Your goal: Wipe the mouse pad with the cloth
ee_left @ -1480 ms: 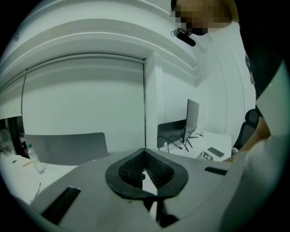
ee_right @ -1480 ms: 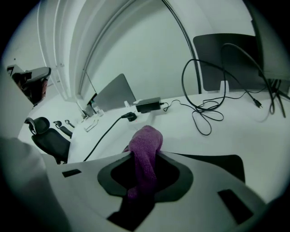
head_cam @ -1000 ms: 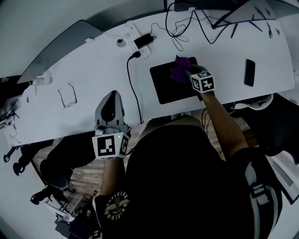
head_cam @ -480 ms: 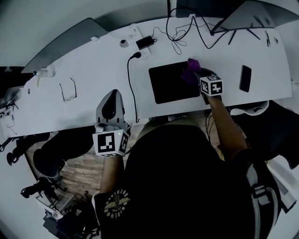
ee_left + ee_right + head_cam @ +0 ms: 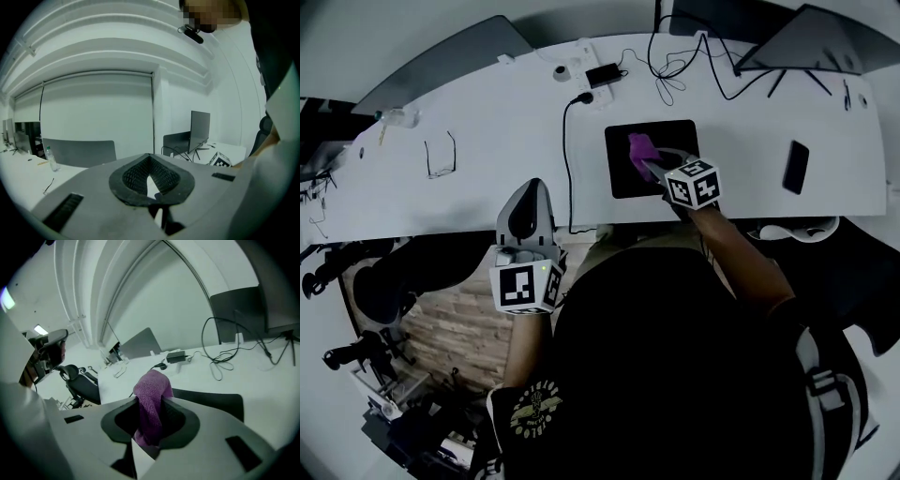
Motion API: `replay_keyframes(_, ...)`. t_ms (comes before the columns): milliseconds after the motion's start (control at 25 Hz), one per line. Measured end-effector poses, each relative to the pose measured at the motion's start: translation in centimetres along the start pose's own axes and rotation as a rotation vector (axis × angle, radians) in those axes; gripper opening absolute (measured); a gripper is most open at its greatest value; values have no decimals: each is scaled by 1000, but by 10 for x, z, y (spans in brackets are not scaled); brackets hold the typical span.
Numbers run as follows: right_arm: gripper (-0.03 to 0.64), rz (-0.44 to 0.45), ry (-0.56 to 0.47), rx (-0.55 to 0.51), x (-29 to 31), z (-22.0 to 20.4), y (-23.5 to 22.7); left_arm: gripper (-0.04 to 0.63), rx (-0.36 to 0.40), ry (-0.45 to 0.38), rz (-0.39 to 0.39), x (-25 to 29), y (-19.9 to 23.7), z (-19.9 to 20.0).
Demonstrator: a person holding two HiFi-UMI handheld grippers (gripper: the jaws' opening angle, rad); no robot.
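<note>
The purple cloth (image 5: 638, 146) is clamped in the fingers of the right gripper (image 5: 651, 163) over the mouse pad (image 5: 621, 180), the fingers of the left gripper (image 5: 528, 189) are closed on nothing, and flat, overlapping strokes are judged advisable.

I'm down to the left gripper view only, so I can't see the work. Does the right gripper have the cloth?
Observer: Yes. The right gripper is shut on the purple cloth, which sticks up from between its jaws.
Operator: Is the cloth at the mouse pad?
Observer: In the head view it sits on the left part of the black mouse pad.
Operator: And where is my left gripper relative to that?
Observer: The left gripper hangs at the near edge of the desk, left of the black cable and clear of the pad.
</note>
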State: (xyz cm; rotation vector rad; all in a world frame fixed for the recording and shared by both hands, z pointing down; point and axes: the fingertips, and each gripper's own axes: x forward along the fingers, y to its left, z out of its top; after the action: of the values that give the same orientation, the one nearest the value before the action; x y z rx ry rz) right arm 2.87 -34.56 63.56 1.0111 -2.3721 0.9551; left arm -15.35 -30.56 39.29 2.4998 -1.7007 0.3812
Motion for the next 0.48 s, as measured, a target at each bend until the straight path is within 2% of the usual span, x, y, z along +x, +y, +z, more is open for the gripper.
replay_keyframes(120,89,93,26,-16,24,-9,30,2,0,-7,45,-15,5,-4)
replay_keyframes(240,89,139,60,0,45,-24,42,2,-1,-7,86,-27,11,-9)
replay_keyframes(360,89,130,97,41,59,-41,32,2,3,1,113,-36,12,-11)
replay_keyframes(480,89,73,123,33,55,-54,11,2,-4,2,128,-43,9,-13)
